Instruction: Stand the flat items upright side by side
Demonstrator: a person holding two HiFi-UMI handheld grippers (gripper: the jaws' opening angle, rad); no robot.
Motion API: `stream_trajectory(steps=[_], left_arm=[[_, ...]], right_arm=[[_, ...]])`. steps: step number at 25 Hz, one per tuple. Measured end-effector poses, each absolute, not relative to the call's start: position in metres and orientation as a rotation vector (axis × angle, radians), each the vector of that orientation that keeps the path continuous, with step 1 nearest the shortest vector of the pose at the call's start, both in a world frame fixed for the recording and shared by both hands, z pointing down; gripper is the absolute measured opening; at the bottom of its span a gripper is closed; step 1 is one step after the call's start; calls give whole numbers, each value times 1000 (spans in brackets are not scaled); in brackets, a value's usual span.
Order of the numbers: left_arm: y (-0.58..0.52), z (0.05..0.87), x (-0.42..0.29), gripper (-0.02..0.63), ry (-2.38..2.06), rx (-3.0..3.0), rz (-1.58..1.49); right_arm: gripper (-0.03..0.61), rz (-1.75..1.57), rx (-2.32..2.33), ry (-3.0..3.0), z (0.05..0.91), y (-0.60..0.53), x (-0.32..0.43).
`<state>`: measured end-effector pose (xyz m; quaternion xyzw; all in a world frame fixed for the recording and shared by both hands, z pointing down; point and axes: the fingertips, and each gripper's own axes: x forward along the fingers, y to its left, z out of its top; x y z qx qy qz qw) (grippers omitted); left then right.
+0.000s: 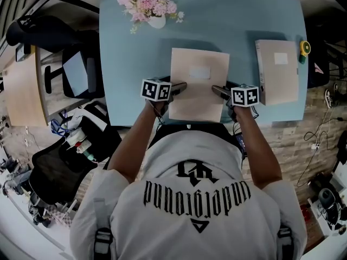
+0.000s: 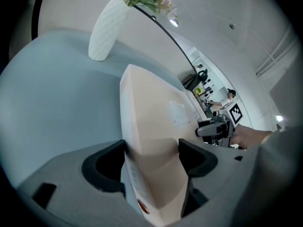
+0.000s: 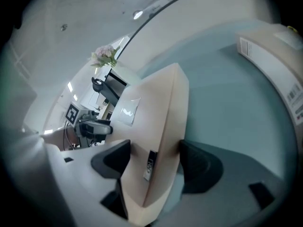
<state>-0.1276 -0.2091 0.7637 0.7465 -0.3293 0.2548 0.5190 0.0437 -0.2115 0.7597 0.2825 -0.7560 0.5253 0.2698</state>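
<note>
Left gripper [image 2: 151, 157]: jaws wide, clamped on the near left corner of the beige flat box [image 2: 156, 117]; 1 pad on its broad labelled face, the other on the opposite side.
Right gripper [image 3: 154, 162]: jaws wide as well, clamped on the near right corner of that box, 1 pad on each side.
Beige flat box: centre of the head view, gripped at both near corners, far edge toward the vase [image 1: 156, 20]; white label on its upper face; near edge raised off the worktop [image 1: 124, 64] or not, unclear.
Second flat box [image 1: 277, 72]: flat on the right part of the worktop, well apart from the gripped box, white label near its far end.
Vase: white, upright, pink flowers, upper left of the worktop.
Yellow and green item [image 1: 304, 49]: at the worktop's right edge, just beside the second flat box; too small to identify.
Person: white shirt with black print, lower half of the head view, both forearms stretched to the grippers.
</note>
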Motion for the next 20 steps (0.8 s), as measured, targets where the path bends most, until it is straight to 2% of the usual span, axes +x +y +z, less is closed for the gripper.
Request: stream_trajectory(steps=[7,13,20], left_arm=[[-237,694,-131,370,-899,2020,645],[-274,632,-140,370,-1123,2234,723],[-311,603,-148,371,-1356,2316,702]], right_arm=[[324,1048,852,-2219,690,-239,39],[319,535,949,-2330,625,-281,31],[310,162,1009,-2348,594,-330,20]])
